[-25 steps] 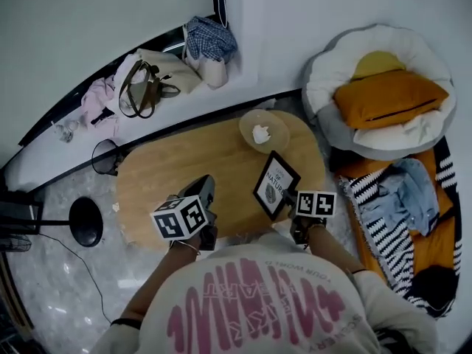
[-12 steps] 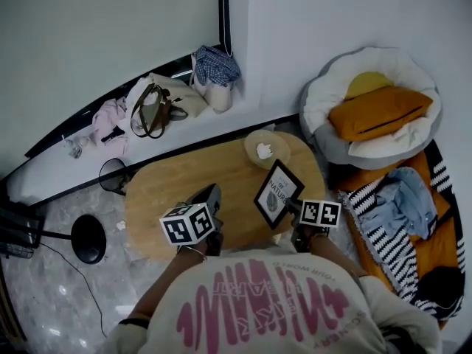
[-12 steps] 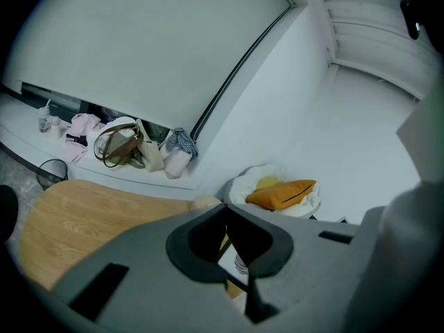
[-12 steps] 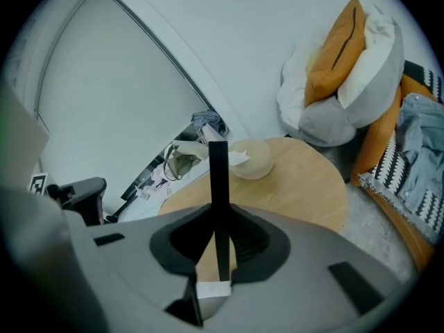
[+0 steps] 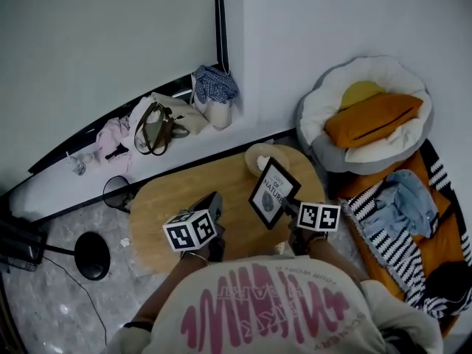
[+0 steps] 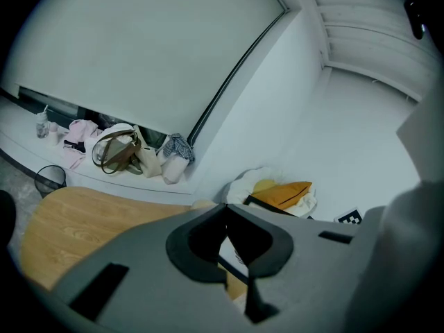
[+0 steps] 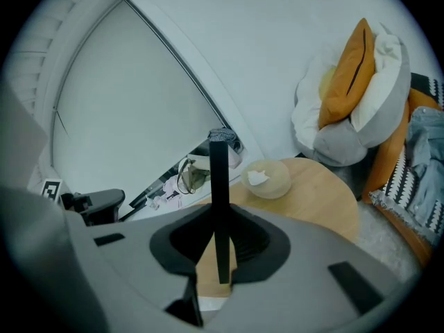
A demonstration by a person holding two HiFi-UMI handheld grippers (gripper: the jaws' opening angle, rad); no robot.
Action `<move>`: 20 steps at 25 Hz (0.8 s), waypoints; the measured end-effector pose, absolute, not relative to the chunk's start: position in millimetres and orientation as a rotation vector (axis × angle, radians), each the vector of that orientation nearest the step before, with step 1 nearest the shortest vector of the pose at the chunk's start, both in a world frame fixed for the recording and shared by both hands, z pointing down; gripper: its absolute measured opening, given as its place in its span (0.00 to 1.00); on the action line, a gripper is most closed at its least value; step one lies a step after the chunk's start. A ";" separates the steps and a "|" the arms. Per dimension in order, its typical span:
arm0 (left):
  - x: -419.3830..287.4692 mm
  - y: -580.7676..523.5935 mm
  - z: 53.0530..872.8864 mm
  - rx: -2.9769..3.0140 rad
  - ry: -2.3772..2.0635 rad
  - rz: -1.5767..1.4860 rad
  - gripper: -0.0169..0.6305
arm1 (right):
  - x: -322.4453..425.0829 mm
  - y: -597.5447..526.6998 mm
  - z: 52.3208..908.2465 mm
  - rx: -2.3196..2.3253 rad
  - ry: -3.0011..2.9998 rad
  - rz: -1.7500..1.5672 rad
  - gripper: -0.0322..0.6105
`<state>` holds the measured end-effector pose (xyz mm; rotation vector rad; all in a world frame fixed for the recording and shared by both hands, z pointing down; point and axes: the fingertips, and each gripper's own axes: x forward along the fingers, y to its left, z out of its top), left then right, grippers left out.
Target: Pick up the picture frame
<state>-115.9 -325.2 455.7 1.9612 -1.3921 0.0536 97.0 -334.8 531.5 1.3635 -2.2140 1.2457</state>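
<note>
The right gripper is clamped narrow on the lower edge of the picture frame. The frame stands edge-on between the jaws and appears to be carried clear of the table, above its right end and just in front of the bowl. The left gripper has its jaws together on nothing and hangs over the table's near edge, apart from the frame. Judgement: the pick-up is at the lifting stage and largely accomplished; the next move calls for a firm, steady hold so the thin edge neither pivots nor slips.
</note>
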 end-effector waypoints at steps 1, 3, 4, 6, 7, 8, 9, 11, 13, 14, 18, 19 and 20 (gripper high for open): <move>-115.3 -323.2 455.0 1.963 -1.390 0.053 0.03 | 95.6 -333.8 527.4 1.365 -2.227 1.244 0.16; -113.0 -320.4 452.1 1.976 -1.385 0.053 0.03 | 94.3 -333.3 517.7 1.370 -2.257 1.240 0.16; -112.2 -319.5 450.0 1.985 -1.385 0.054 0.03 | 94.1 -333.7 512.4 1.375 -2.274 1.239 0.16; -112.5 -317.3 445.9 2.001 -1.386 0.051 0.03 | 93.5 -334.8 502.1 1.389 -2.306 1.233 0.16; -113.2 -315.9 444.1 2.006 -1.387 0.048 0.03 | 93.3 -335.2 497.3 1.396 -2.321 1.228 0.16; -114.1 -314.4 442.4 2.010 -1.388 0.044 0.03 | 93.3 -335.3 492.7 1.402 -2.334 1.223 0.16; -115.2 -312.6 441.0 2.012 -1.390 0.040 0.03 | 93.3 -335.2 488.0 1.408 -2.348 1.217 0.16; -117.3 -309.3 437.9 2.017 -1.393 0.032 0.03 | 93.1 -334.3 478.4 1.421 -2.376 1.204 0.16; -118.9 -307.0 433.7 2.026 -1.394 0.025 0.03 | 92.9 -333.9 468.5 1.436 -2.406 1.186 0.16; -119.4 -306.4 431.2 2.031 -1.394 0.020 0.03 | 93.0 -334.2 463.6 1.445 -2.419 1.180 0.16; -121.2 -304.3 422.3 2.055 -1.395 -0.003 0.03 | 93.2 -334.8 444.8 1.472 -2.472 1.140 0.16; -122.0 -303.4 421.0 2.058 -1.397 -0.006 0.03 | 93.2 -334.7 440.4 1.477 -2.485 1.123 0.16; -123.1 -302.4 420.1 2.061 -1.400 -0.007 0.03 | 93.1 -334.7 436.1 1.482 -2.497 1.105 0.16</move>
